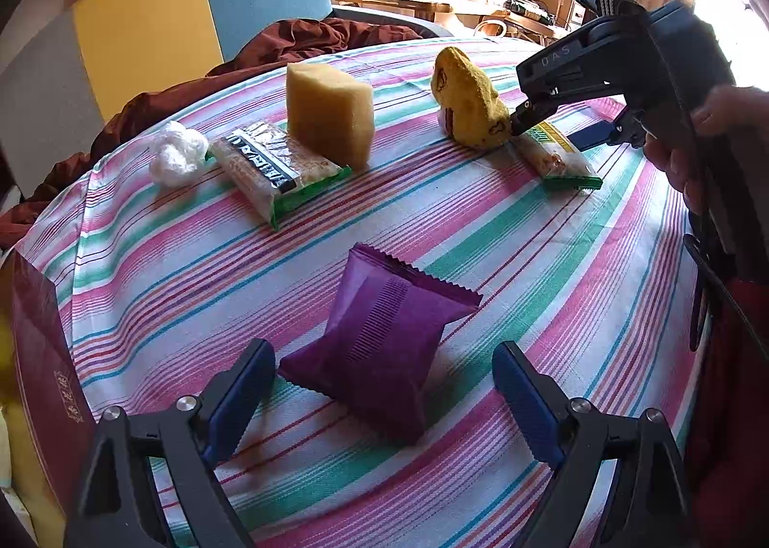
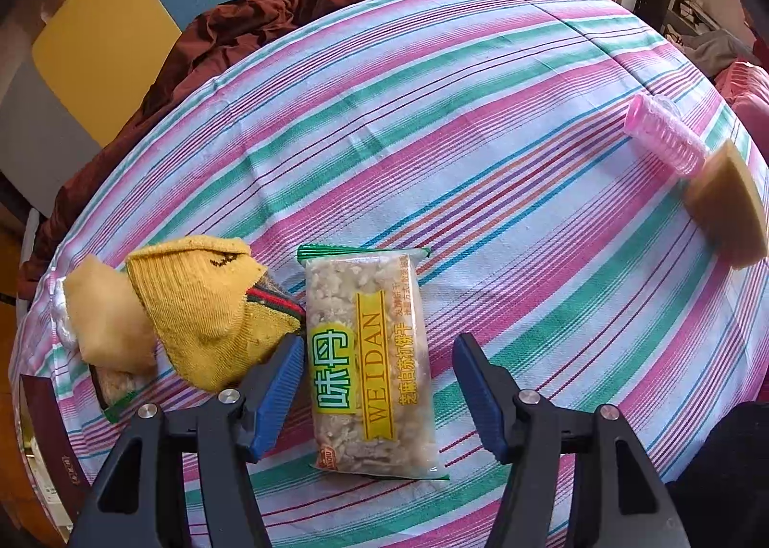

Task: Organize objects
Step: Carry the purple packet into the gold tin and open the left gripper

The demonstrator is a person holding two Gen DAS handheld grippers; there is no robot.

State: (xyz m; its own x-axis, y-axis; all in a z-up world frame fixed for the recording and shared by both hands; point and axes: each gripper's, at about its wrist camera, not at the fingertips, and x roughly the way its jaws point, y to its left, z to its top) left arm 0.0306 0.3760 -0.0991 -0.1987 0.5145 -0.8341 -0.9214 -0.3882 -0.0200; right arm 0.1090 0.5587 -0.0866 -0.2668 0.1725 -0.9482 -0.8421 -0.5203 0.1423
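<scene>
Our left gripper (image 1: 382, 396) stands open around the purple packet (image 1: 384, 346) at lower centre, fingers (image 1: 240, 396) clear of it. Our right gripper (image 2: 379, 396) is open astride the cracker packet (image 2: 370, 365), beside the yellow sock (image 2: 206, 307). Closing carelessly, we could snag the sock or striped cloth (image 2: 480, 125).

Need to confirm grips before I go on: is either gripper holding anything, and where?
Nothing is held. The left gripper stands open around the purple foil packet; the right gripper stands open over the clear biscuit packet.
</scene>
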